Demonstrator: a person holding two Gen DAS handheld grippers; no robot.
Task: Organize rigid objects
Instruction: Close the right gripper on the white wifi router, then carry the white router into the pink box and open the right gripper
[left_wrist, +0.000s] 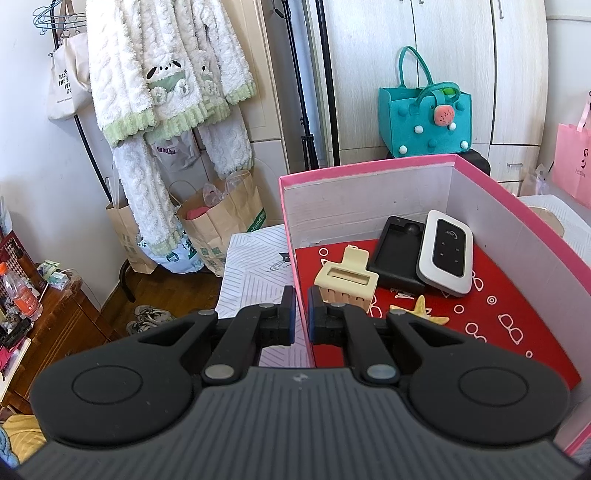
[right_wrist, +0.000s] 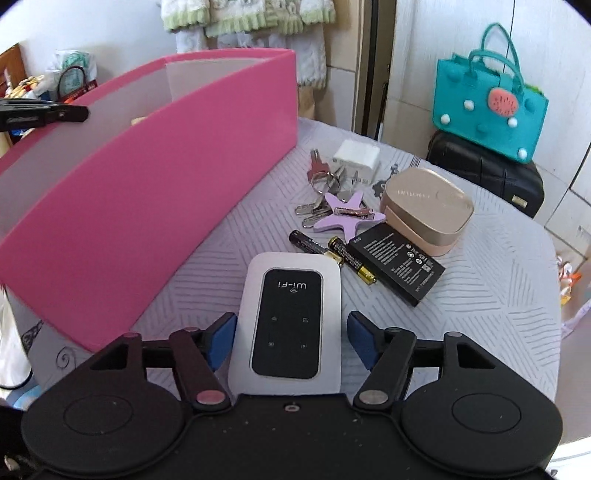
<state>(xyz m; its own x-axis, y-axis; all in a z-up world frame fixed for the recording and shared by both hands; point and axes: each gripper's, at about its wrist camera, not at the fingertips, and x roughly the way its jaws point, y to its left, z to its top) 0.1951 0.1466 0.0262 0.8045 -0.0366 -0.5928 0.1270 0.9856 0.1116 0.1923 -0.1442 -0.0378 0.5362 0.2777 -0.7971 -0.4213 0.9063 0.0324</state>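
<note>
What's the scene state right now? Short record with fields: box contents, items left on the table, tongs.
box: pink box, red floor
in box: white Wi-Fi router, black case, cream clip, yellow starfish
left tongs: shut on the box's near wall
right tongs: open, second Wi-Fi router between the pads
still on table: batteries, black battery pack, purple starfish, keys, charger, beige case
</note>
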